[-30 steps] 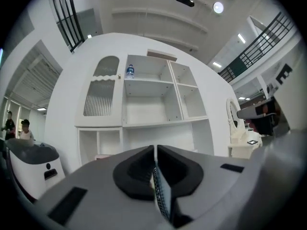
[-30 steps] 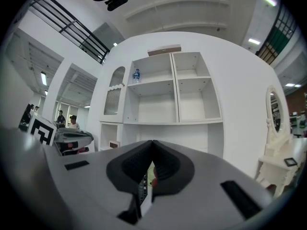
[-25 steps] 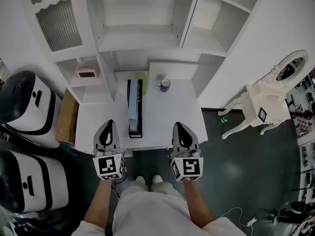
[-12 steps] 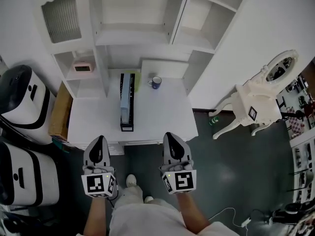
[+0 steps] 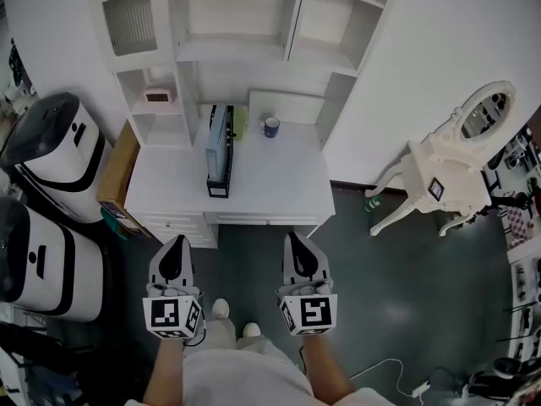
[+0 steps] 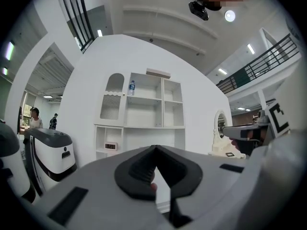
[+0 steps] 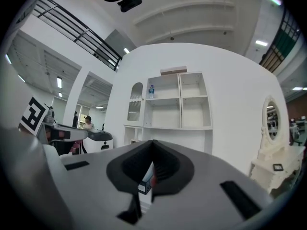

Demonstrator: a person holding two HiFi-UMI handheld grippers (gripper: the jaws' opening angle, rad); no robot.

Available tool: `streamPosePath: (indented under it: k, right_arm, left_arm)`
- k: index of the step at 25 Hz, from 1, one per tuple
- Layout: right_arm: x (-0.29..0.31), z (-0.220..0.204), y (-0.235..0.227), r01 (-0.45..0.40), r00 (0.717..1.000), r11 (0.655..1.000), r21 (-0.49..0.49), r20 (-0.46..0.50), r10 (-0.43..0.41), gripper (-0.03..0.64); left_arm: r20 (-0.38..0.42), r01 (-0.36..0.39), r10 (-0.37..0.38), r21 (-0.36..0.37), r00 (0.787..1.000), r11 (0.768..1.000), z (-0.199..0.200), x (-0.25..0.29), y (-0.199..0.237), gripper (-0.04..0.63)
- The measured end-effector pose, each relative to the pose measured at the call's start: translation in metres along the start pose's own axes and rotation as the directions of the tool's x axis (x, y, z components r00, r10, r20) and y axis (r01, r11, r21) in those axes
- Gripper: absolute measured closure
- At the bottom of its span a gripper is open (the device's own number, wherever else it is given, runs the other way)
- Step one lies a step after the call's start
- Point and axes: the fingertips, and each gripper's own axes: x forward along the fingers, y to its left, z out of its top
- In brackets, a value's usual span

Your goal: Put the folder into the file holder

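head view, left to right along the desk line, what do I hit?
upper black-and-white machine → brown box → pink clock → file holder → blue mug → white ornate vanity

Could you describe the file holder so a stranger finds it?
Find the white desk below the white shelf unit. Left of its middle stands a narrow black file holder. Unlike the small blue mug beside it, it holds a grey-blue folder.

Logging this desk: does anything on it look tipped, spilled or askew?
Nothing stands out: the file holder stands upright on the desk, the folder inside it, the mug upright and apart from it.
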Motion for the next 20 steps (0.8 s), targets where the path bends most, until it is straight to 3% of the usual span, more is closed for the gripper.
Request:
streamPosePath:
  k: [8,20]
  right_arm:
    - [-0.029,0.014,0.020,0.016,1.000,1.000,0.014,0.002,-0.016,0.620]
    - [-0.005,0.043,0.087,-0.037,0.998,0.999,-0.019,0.040,0.038,0.620]
  left_arm:
    - [0.027,0.011,-0.010,-0.019,1.000,1.000,0.006,-0.035,-0.014,0.606]
    - [-0.007,0.072,-0.072,-0.050,0.997,0.996,0.004,-0.051,0.037,0.604]
